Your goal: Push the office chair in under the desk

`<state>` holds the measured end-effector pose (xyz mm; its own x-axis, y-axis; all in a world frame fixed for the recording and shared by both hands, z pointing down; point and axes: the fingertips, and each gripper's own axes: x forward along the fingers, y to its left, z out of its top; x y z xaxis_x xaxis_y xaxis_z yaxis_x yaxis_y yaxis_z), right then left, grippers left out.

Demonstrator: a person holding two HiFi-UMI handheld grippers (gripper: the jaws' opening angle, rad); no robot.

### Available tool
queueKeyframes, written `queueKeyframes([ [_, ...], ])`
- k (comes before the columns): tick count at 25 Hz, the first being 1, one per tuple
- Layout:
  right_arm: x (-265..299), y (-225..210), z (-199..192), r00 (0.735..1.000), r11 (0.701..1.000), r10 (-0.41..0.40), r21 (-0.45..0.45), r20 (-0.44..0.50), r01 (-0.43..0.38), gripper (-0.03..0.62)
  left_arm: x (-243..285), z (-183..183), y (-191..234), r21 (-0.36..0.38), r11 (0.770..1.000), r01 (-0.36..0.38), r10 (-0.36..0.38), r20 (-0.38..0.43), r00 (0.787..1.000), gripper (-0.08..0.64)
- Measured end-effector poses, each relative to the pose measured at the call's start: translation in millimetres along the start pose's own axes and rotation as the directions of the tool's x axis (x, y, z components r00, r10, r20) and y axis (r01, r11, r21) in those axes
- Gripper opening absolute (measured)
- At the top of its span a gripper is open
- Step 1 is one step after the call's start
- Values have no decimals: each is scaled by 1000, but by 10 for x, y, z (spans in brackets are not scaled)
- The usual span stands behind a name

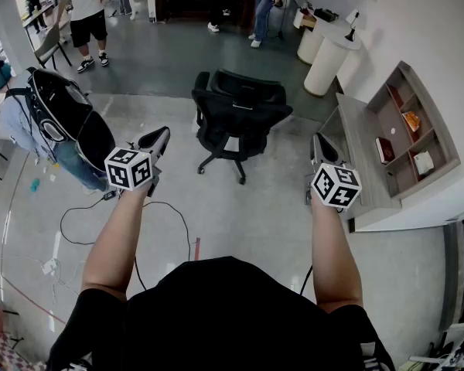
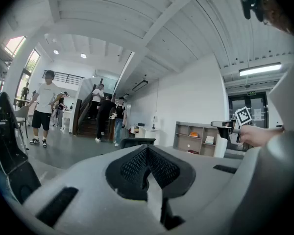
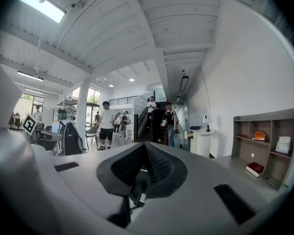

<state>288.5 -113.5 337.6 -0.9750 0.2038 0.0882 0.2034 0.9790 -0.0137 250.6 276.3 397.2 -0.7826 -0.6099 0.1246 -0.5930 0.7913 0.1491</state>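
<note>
black office chair (image 1: 236,118) stands apart from the desk (image 1: 365,149).

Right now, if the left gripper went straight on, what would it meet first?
Probably the chair, whose back shows dead ahead over the left gripper's shut jaws; depth is unclear.

office chair (image 1: 236,122): black all over, we note.
desk (image 1: 363,161): grey wood grain; its shelf unit (image 1: 437,134) the same grey.
left gripper (image 1: 156,140): grey body, black tips; cube white with black square markers.
right gripper (image 1: 322,148): we log the same grey, black and white.
floor (image 1: 255,215): pale glossy grey.
shelf items: we see 1 orange (image 1: 411,120), 1 dark red (image 1: 385,150), 1 white (image 1: 423,162).
backpack (image 1: 62,114): black with white trim.
</note>
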Motion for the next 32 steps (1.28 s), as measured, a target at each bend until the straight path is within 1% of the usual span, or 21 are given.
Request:
queueKeyframes([
  [9, 235, -546, 2, 1000, 1000, 23, -1, 2, -23, 9, 510, 56, -214, 18, 1000, -18, 18, -17, 1000, 15],
  [14, 313, -926, -50, 999, 998, 45, 38, 15, -45, 11, 778, 86, -388, 34, 999, -38, 39, -22, 999, 17],
  [17, 321, -1112, -119, 998, 997, 54, 49, 14, -55, 11, 880, 39, -500, 33, 998, -49, 50, -28, 998, 17],
  [23, 376, -1299, -190, 997, 996, 73, 54, 6, -74, 11, 1037, -77, -575, 18, 998, -60, 61, -46, 997, 15],
  [28, 400, -1417, -168, 997, 996, 70, 51, 15, -70, 11, 1191, -69, -581, 20, 998, -56, 57, -49, 997, 17],
  [32, 430, -1512, -230, 998, 997, 58, 45, 2, -58, 11, 1353, -39, -567, 18, 999, -43, 44, -51, 998, 17],
])
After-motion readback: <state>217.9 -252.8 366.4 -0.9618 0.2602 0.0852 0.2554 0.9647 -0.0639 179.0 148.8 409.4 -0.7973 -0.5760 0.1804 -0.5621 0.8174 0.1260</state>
